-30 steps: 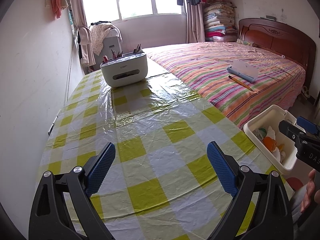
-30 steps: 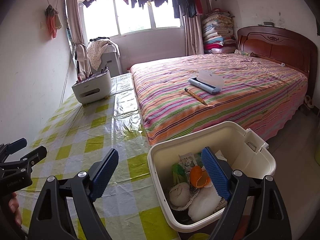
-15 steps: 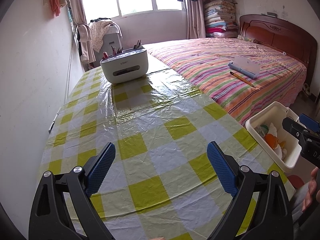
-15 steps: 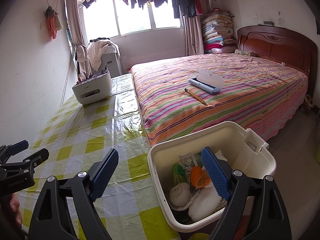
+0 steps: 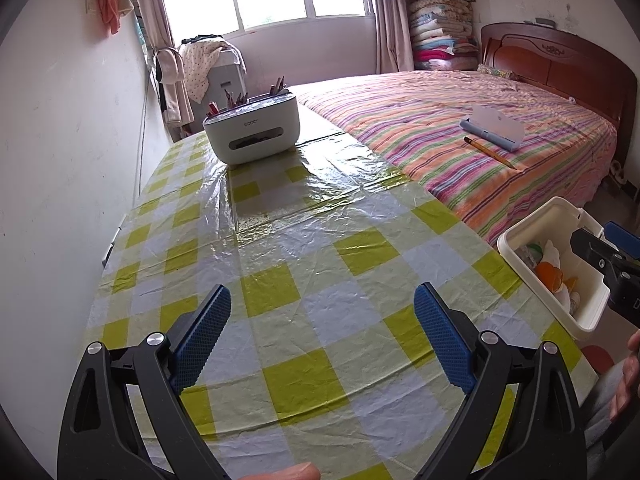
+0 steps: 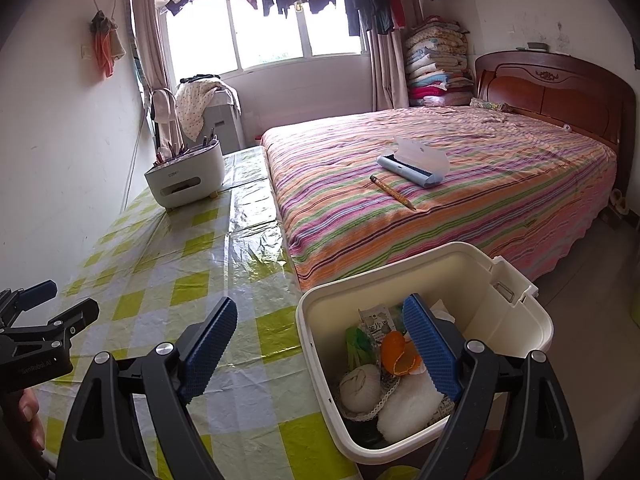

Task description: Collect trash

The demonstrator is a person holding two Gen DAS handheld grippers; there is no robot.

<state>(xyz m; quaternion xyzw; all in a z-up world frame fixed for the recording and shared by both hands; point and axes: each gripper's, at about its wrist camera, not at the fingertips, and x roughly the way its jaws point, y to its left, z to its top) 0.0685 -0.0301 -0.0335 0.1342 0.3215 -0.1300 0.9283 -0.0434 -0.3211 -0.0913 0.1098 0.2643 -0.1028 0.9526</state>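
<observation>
Wall side: your left tool (image 5: 322, 314) sits over the checked tabletop (image 5: 304, 240), jaws spread wide, nothing between the blue pads, just yellow and white squares under it.
Far end of tabletop: a white organizer box (image 5: 253, 131) with pens and pencils sticking out the top, parked close to the wall. You get it in the right view too (image 6: 185, 174).
Middle: the plastic cover on the tabletop is shiny and wrinkled, with a fold line running across it.
Your right tool (image 6: 320, 342): jaws wide apart and gripping nothing. The left pad hangs over the tabletop edge, the right pad hangs over the open bin.
Bin (image 6: 516, 320): cream plastic, lid flipped back, sitting just off the tabletop's right edge, between the tabletop and the bed. In the left view it's at the far right (image 5: 532, 220), with your right tool's tip in front of it.
Trash: it's all inside the bin, a pale balled-up wad (image 6: 360, 382), orange peel (image 6: 394, 354), a green scrap (image 6: 358, 340), a small printed packet (image 6: 376, 322) and some white fluffy stuff (image 6: 408, 406).
Bed (image 6: 460, 184): striped cover, with a pencil (image 6: 393, 192) lying next to a light blue case (image 6: 412, 166), both well away from the bin.
</observation>
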